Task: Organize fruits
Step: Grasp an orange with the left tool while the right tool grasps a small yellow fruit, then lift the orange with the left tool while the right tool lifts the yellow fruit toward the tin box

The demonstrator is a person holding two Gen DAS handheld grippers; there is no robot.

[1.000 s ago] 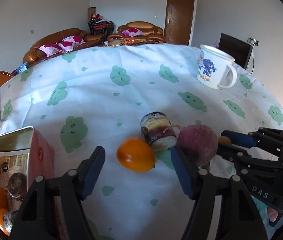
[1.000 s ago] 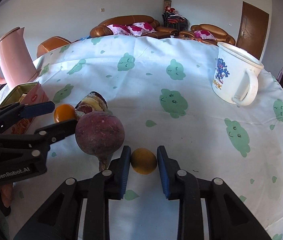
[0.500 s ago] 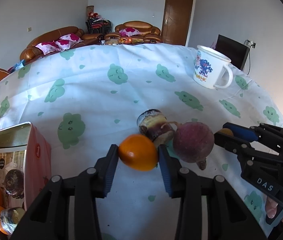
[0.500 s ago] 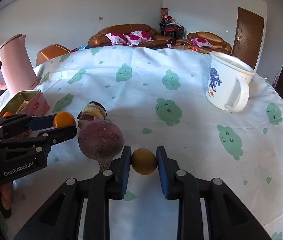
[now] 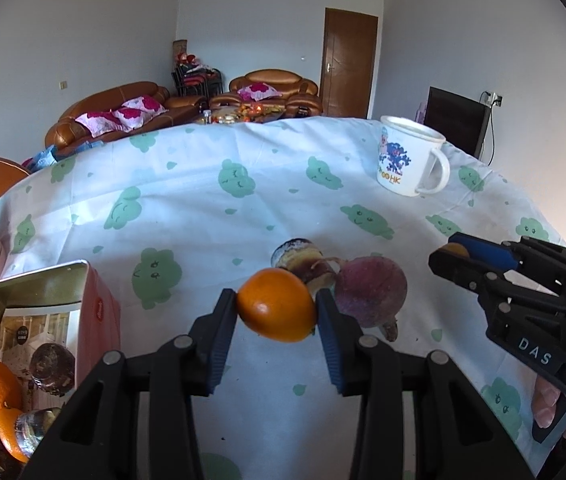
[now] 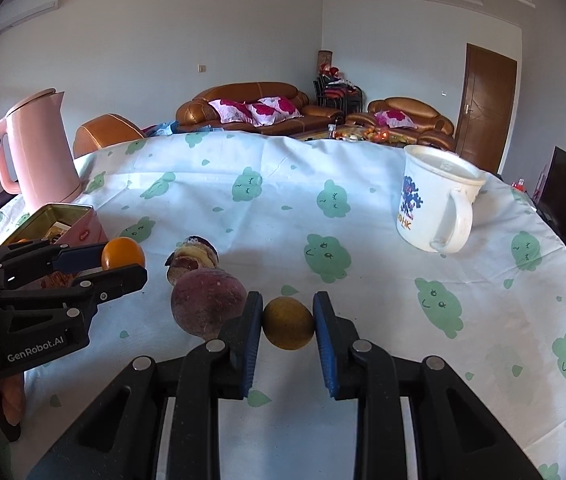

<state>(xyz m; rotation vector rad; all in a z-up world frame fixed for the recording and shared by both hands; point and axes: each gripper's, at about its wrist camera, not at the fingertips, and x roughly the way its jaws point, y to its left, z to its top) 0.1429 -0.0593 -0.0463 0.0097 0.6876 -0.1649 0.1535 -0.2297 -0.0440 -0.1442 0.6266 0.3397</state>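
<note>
Orange fruit (image 5: 275, 305) in left gripper (image 5: 276, 320), one yellow fruit (image 6: 288, 322) in right gripper (image 6: 287, 322)

My left camera sits low behind my left gripper (image 5: 276, 314), close over the table (image 5: 203, 208), facing the sofas (image 5: 123, 108) at 12 o'clock. My right camera sits as low behind my right gripper (image 6: 287, 316), facing the same way. Each catches the other gripper: the right gripper (image 5: 453, 254) at 3 o'clock, the left gripper (image 6: 123, 264) at 9. Both share the mug (image 5: 407, 160), tin (image 5: 39, 312) and sofas.
</note>
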